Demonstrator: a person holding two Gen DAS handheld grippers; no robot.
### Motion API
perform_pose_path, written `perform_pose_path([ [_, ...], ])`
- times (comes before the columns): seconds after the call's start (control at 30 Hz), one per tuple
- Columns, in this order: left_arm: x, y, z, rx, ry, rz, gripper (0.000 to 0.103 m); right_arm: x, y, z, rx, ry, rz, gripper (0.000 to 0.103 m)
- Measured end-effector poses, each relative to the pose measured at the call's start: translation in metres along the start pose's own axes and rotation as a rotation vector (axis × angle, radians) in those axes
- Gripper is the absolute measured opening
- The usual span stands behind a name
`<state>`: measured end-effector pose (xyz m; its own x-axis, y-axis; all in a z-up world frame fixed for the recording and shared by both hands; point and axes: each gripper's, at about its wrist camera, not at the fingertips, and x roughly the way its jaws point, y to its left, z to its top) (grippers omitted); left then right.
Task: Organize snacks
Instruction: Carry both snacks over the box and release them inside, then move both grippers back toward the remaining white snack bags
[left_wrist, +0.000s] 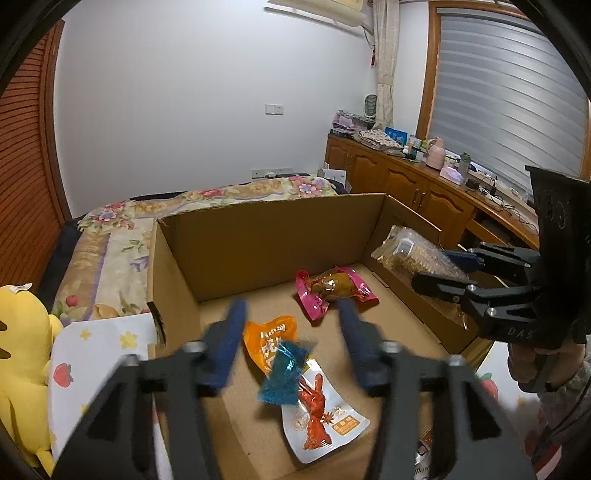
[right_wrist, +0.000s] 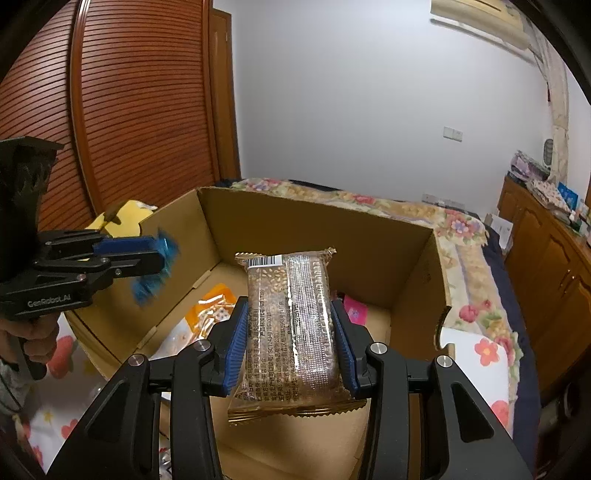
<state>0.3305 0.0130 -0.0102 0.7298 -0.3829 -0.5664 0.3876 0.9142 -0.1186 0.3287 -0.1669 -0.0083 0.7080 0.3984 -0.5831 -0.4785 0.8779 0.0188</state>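
Two grippers hang over an open cardboard box (left_wrist: 266, 236) on a floral bedspread (left_wrist: 122, 236). The left gripper (left_wrist: 290, 319) has its fingers spread, a blurred blue packet (left_wrist: 282, 374) loose between them, touching neither pad. The right gripper (right_wrist: 291, 332) clamps a clear cracker pack (right_wrist: 291, 325) upright. Inside the box lie an orange pouch (left_wrist: 267, 338), a pink packet (left_wrist: 330, 290) and a white sachet (left_wrist: 325, 421). Wooden cabinets (left_wrist: 406, 181) line the wall.
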Motion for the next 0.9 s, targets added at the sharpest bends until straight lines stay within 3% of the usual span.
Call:
perform_pose_path([
  [0.07,-0.001,0.000,-0.001,0.004,-0.001,0.007,0.054,0.002,0.000,-0.001,0.005,0.004,0.006,0.047],
  [0.13,-0.004,-0.001,-0.003,0.002,-0.003,0.009,0.055,0.001,0.000,-0.001,0.008,-0.004,0.015,0.058],
  [0.27,-0.010,-0.002,-0.006,0.006,-0.013,0.019,0.059,-0.006,0.003,-0.001,0.011,-0.019,0.022,0.063],
  [0.4,-0.025,-0.007,-0.007,0.016,-0.048,0.024,0.079,-0.022,0.008,-0.001,0.016,-0.037,0.019,0.063],
  [0.67,-0.054,-0.012,-0.010,-0.003,-0.097,0.029,0.100,-0.059,0.016,-0.012,0.036,-0.068,-0.001,0.065],
  [0.73,-0.064,-0.014,-0.013,-0.002,-0.108,0.036,0.101,-0.066,0.017,-0.014,0.042,-0.074,-0.005,0.073],
  [0.9,-0.084,-0.023,-0.022,0.011,-0.113,0.046,0.102,-0.083,0.023,-0.023,0.063,-0.088,-0.014,0.081],
])
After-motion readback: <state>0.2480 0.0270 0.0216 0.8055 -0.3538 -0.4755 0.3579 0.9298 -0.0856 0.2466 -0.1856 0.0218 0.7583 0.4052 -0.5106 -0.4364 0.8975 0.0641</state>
